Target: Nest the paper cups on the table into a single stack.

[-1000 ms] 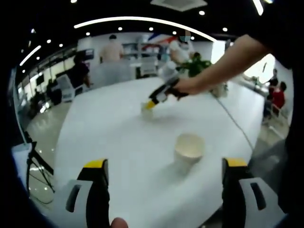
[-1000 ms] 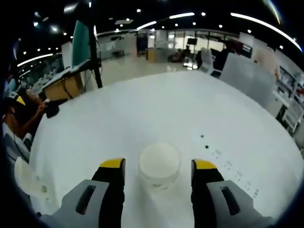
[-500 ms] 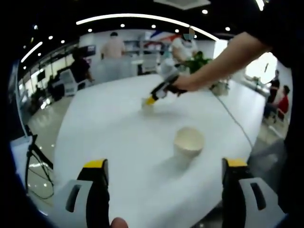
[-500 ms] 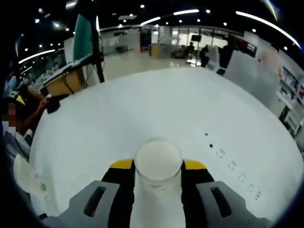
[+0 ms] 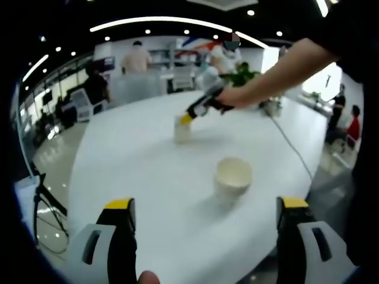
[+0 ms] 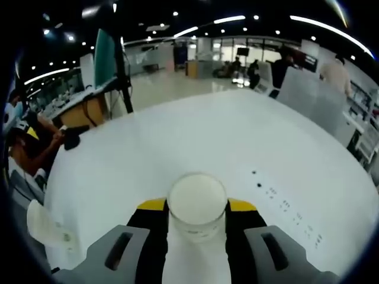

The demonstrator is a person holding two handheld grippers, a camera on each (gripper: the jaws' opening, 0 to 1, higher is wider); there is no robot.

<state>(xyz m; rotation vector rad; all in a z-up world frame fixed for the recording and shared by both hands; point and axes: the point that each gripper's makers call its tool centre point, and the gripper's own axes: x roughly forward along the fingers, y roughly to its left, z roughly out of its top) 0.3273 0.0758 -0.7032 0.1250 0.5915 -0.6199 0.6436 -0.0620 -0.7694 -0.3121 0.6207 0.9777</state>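
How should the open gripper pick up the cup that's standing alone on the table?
The paper cup stands upright, mouth up, on the table, in front of the open left gripper. Probably best to come in level from the side and squeeze its round wall just below the rim, where it is stiffest.

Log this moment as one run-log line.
right gripper: shut on far cup | left gripper: open, idle | near cup: upright on table

Open office with ceiling spotlights, desks, glossy floor, potted plant.
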